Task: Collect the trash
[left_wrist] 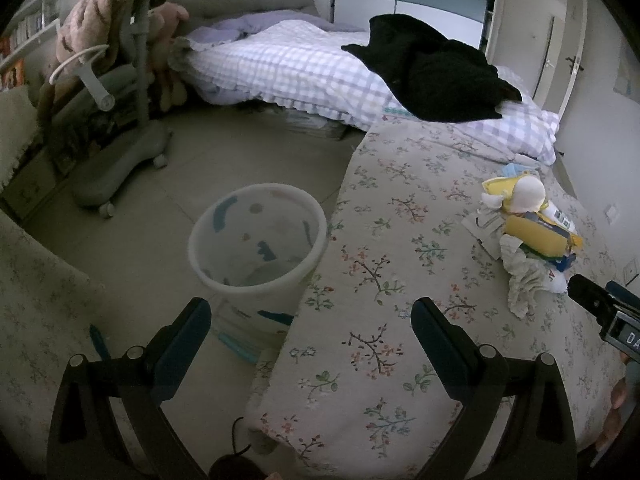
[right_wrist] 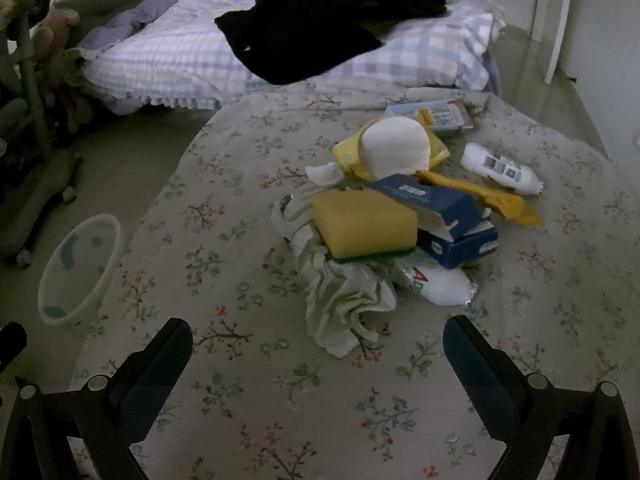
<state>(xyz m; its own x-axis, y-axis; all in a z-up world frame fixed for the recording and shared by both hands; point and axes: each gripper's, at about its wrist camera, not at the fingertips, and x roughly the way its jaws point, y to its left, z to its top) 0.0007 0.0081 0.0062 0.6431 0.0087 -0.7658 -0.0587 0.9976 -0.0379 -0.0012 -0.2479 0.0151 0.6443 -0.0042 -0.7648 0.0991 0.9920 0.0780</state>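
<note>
My left tongs [left_wrist: 310, 320] are spread wide and hold nothing. Just beyond them, lower centre of the frame, stands the round translucent plastic trash bin [left_wrist: 258, 240] on the tiled floor, touching the edge of the floral-print bed cover [left_wrist: 380, 320]. My right tongs [right_wrist: 318, 344] are likewise spread and hold nothing. Ahead of them, at frame centre, the trash pile lies on the cover: a crumpled cloth-like paper wad [right_wrist: 346, 300], a rectangular yellow sponge [right_wrist: 362, 222] resting on it, a dented blue carton [right_wrist: 444, 216], a smooth white dome-shaped object [right_wrist: 396, 146], and a white cylindrical bottle [right_wrist: 500, 168] lying on its side at the right.
</note>
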